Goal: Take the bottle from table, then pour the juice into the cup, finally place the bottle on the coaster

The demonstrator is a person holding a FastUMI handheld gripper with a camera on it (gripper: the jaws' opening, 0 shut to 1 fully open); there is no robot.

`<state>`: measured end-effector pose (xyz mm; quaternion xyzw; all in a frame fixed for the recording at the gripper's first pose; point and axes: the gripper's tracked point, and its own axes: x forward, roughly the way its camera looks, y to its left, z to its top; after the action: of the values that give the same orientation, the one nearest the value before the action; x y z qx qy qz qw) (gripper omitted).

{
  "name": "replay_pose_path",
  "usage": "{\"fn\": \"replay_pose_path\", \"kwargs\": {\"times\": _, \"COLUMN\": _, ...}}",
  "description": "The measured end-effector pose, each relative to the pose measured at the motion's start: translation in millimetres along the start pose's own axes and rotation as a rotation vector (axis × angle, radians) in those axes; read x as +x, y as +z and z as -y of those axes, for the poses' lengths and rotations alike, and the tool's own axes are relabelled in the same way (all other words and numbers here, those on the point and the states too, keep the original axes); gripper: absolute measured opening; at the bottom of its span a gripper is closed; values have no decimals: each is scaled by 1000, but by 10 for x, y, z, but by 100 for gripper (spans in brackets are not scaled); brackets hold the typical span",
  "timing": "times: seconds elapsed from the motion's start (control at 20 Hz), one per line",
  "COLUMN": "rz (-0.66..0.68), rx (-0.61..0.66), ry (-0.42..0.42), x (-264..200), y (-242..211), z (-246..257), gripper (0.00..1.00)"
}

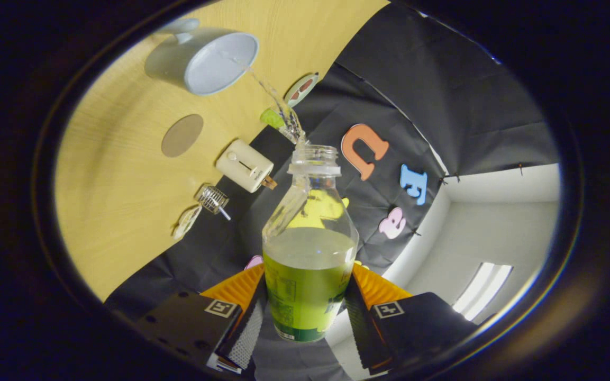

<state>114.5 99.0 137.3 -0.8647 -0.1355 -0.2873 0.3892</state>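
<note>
While the gripper (pixel 305 312) clamps the bottle (pixel 309 248) between both fingers, pressing on its labelled lower body from either side, the whole view is rolled over, so the wooden table (pixel 119 174) stands up behind and to one side of the bottle. Bottle: clear plastic, cap off, open neck pointing away from the fingers, pale liquid filling roughly its lower half. A thin clear stream (pixel 275 100) leaves the bottle's mouth and arcs across to the cup (pixel 204 61), landing just inside its rim. Cup: pale, handled, standing on the table well beyond the bottle's neck. Round brown coaster (pixel 182 135) lies flat on the table between cup and bottle, bare. Nearer the bottle along the table's edge: a cream toaster-like box (pixel 244 165), then a small wire coil object (pixel 212 199).
</note>
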Motion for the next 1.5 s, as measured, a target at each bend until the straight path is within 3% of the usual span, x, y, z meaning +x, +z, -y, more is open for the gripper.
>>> {"fn": "replay_pose_path", "kwargs": {"times": 0.4, "rz": 27, "rx": -80, "ry": -38, "x": -16, "y": 47, "z": 61, "gripper": 80}}
{"fn": "replay_pose_path", "kwargs": {"times": 1.35, "rz": 45, "rx": -105, "ry": -64, "x": 27, "y": 85, "z": 119, "gripper": 79}}
{"fn": "replay_pose_path", "kwargs": {"times": 1.5, "rz": 18, "rx": -18, "ry": -22, "x": 36, "y": 15, "z": 7, "gripper": 79}}
